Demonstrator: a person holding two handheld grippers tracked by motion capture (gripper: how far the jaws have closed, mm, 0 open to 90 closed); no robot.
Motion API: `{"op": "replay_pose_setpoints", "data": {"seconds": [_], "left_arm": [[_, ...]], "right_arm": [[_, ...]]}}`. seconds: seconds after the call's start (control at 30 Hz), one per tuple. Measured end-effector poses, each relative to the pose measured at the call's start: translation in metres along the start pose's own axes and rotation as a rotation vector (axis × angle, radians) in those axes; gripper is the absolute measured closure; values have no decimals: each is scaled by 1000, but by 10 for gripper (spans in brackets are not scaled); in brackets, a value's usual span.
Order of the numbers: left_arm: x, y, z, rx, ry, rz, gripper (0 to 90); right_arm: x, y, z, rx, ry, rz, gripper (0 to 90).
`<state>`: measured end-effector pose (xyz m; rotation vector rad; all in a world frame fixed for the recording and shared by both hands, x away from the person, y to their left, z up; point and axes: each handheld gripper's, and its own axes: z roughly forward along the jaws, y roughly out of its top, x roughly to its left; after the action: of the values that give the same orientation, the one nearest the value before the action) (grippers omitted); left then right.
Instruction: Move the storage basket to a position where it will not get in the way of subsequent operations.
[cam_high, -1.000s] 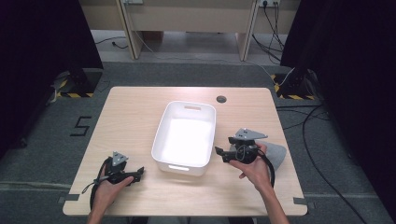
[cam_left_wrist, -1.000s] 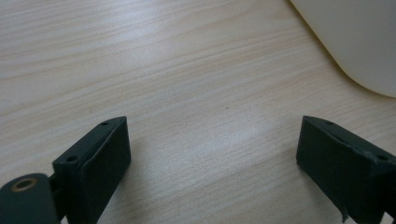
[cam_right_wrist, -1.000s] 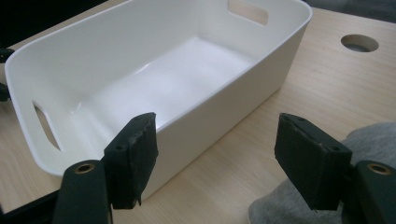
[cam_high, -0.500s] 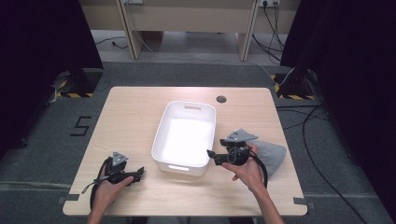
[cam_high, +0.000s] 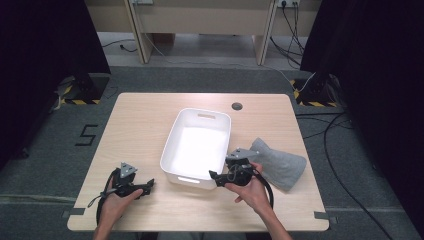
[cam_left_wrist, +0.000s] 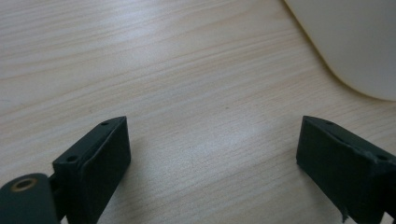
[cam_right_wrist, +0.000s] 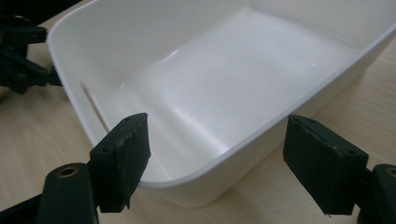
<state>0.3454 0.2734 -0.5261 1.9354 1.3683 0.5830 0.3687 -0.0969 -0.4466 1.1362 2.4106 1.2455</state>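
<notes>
The right gripper (cam_high: 214, 176), jaws just opened wide and empty, nears the white tub (cam_high: 172, 152) corner. It should straddle the rim squarely before closing. The left gripper (cam_high: 148, 185) rests spread on the table (cam_high: 140, 120).

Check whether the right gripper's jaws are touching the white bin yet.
Cannot tell. In the right gripper view the right gripper is open, its jaws straddling the white bin's near corner, with neither contact nor gap plain.

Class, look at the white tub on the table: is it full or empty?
Empty. The white tub shows a bare, glossy bottom from the high view, and the right gripper view looks straight into it with nothing inside.
</notes>
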Motion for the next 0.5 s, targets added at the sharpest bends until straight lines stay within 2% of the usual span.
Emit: {"op": "replay_pose_setpoints", "data": {"seconds": [0.07,0.23,0.37,0.43,0.5], "left_arm": [[0,0,0,0,0,0,89],[0,0,0,0,0,0,89],[0,0,0,0,0,0,89],[0,0,0,-2,0,-2,89],[0,0,0,-2,0,-2,89]], "right_arm": [[4,0,1,1,44,16,239],[11,1,3,5,100,43,239],[10,2,3,12,155,58,246],[11,2,2,13,152,51,243],[14,4,0,16,145,15,248]]}}
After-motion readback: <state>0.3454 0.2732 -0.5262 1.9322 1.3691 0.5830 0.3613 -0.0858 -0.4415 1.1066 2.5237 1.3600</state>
